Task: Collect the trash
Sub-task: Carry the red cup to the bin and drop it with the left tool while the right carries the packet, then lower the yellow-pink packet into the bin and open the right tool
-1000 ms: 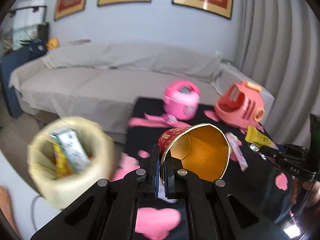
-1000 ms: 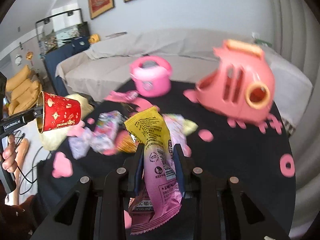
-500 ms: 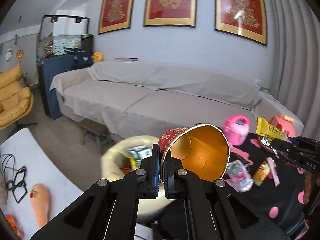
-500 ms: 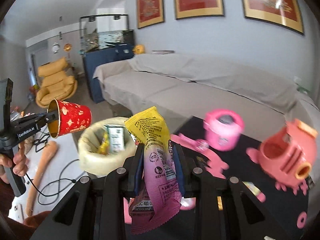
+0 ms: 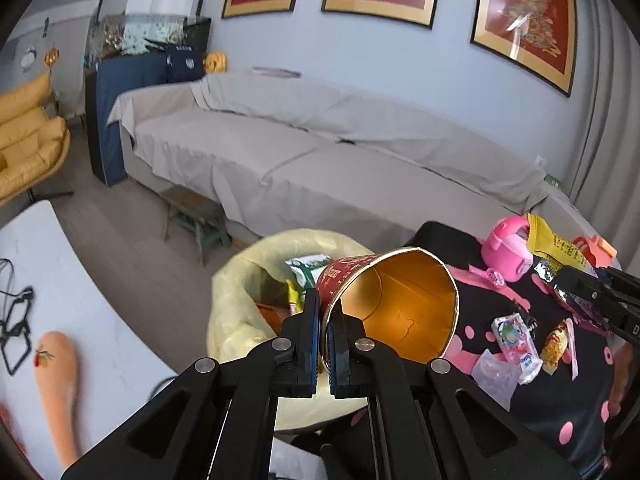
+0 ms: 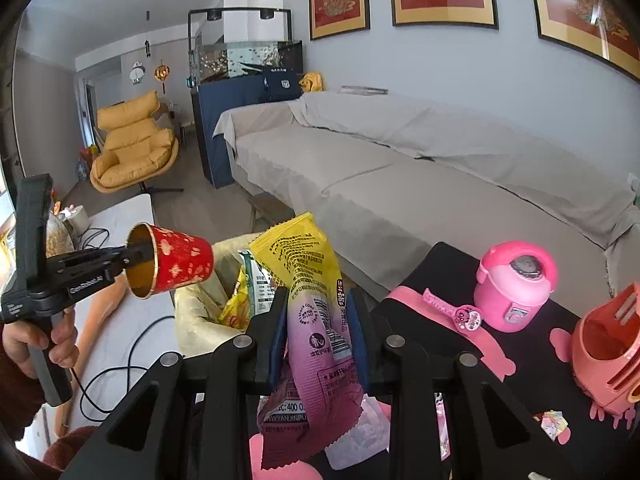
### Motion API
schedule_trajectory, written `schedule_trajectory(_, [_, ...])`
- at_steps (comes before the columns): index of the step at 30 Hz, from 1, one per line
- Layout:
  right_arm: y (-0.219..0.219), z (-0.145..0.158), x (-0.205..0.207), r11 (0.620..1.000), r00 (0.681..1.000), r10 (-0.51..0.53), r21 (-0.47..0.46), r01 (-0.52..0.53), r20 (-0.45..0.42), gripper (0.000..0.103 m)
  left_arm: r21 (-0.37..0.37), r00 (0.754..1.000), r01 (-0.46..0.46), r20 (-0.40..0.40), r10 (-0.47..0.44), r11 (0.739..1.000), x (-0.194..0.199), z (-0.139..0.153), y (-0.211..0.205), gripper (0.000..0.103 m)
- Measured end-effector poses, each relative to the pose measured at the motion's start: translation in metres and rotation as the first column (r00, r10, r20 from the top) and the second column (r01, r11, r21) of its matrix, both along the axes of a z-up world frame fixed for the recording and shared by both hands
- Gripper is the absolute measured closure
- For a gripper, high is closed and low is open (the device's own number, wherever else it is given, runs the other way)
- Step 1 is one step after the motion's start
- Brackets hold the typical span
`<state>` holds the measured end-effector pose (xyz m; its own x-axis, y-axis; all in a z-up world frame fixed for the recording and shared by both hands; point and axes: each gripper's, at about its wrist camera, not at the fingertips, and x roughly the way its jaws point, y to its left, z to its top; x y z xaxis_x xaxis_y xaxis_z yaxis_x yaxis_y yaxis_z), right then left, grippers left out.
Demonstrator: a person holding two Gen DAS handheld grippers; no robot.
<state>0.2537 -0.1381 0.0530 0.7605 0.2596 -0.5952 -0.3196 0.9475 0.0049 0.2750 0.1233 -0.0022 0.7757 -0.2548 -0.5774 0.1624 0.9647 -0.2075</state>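
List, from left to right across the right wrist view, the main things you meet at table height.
Left gripper → red paper cup → yellow-lined trash bin → yellow and pink snack wrapper → pink toy rice cooker → coral toy toaster.

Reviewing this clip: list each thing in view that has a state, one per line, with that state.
left gripper: shut on the cup's rim.
red paper cup: held on its side, empty, beside the bin.
right gripper: shut on the wrapper.
yellow and pink snack wrapper: held upright, crumpled.
yellow-lined trash bin: open, holding several wrappers.
pink toy cooker: upright, lid shut.
small wrappers: lying loose on the black table.
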Motion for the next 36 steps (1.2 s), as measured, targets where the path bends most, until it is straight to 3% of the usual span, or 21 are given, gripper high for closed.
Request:
schedule_trajectory(9, [-0.006,-0.025,0.031,1.0,0.998,-0.013,-0.008,0.013,-0.067,0.077,-0.059,0.996,0.042,-0.082,-0.046,0.997,0.059,-0.027,-0.016,0.099])
schedule_trajectory(12, [-0.006,-0.032,0.037,1.0,0.996,-0.016,-0.013,0.015,-0.082,0.077,-0.105,0.99,0.047,-0.124,-0.06,0.993,0.076,-0.037,-0.012,0.086])
schedule_trajectory(14, [-0.005,-0.036,0.042,1.0,0.995,-0.018,-0.013,0.016,-0.095,0.077,-0.136,0.988,0.039,-0.145,-0.059,0.99,0.083,-0.044,-0.007,0.069])
schedule_trajectory(18, [0.003,-0.042,0.055,1.0,0.993,-0.008,-0.014,0.006,-0.117,0.077,-0.155,0.99,-0.014,-0.142,-0.008,0.988,0.08,-0.046,0.011,0.058])
schedule_trajectory(20, [0.01,-0.044,0.062,1.0,0.992,0.008,-0.008,-0.009,-0.128,0.077,-0.16,0.992,-0.044,-0.128,0.023,0.986,0.074,-0.046,0.02,0.046])
schedule_trajectory(25, [0.05,-0.049,0.082,0.997,0.985,0.083,0.002,-0.083,-0.148,0.077,-0.152,0.987,-0.138,-0.107,0.122,0.979,0.06,-0.04,0.049,0.033])
schedule_trajectory(31, [0.114,-0.051,0.096,0.979,0.968,0.202,0.037,-0.199,-0.152,0.077,-0.127,0.969,-0.238,-0.093,0.228,0.963,0.043,-0.039,0.085,0.031])
schedule_trajectory(36, [0.153,-0.085,0.122,0.971,0.94,0.237,0.027,-0.238,-0.246,0.077,-0.156,0.964,-0.257,-0.108,0.242,0.954,0.032,-0.046,0.104,0.031])
